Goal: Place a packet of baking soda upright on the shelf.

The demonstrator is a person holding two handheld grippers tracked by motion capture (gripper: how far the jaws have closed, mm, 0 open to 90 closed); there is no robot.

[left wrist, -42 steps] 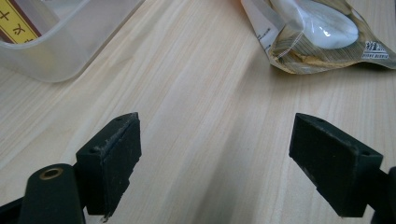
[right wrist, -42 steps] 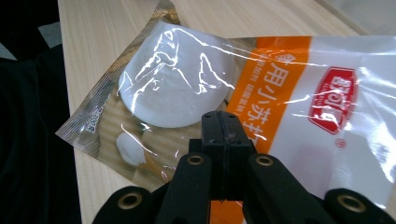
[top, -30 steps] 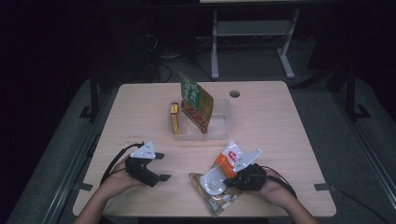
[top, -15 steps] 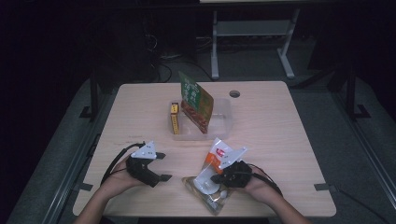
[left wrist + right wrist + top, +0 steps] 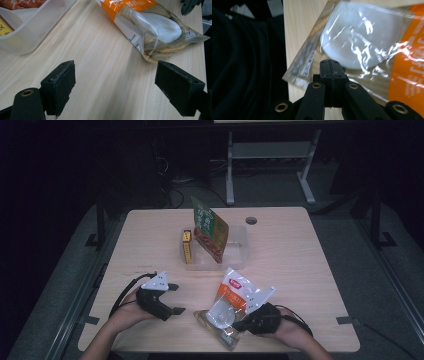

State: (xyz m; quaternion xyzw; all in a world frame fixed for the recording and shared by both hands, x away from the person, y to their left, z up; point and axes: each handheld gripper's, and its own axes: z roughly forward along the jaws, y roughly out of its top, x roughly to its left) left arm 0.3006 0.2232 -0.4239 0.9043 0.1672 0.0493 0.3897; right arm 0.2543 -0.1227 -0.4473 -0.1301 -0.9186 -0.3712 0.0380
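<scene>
A clear snack bag (image 5: 226,301) with an orange top and a white round piece inside lies at the table's front, its top end raised. My right gripper (image 5: 238,325) is shut on the bag's near edge; in the right gripper view the black jaws (image 5: 333,67) meet flat with the crinkled film (image 5: 367,37) at their tips. My left gripper (image 5: 176,298) rests to the left of the bag, apart from it and open. In the left gripper view its wide jaws (image 5: 125,85) frame bare wood, and the bag (image 5: 152,27) lies beyond them.
A clear plastic tub (image 5: 236,254) stands mid-table, holding an upright green snack pack (image 5: 210,227) and a yellow box (image 5: 186,247). The tub's corner (image 5: 37,27) is at the far left of the left gripper view. A cable hole (image 5: 251,220) is in the far tabletop. Dark floor surrounds the table.
My right hand has shifted a little to the left and toward the front edge, and the bag went with it. The left gripper has kept still.
</scene>
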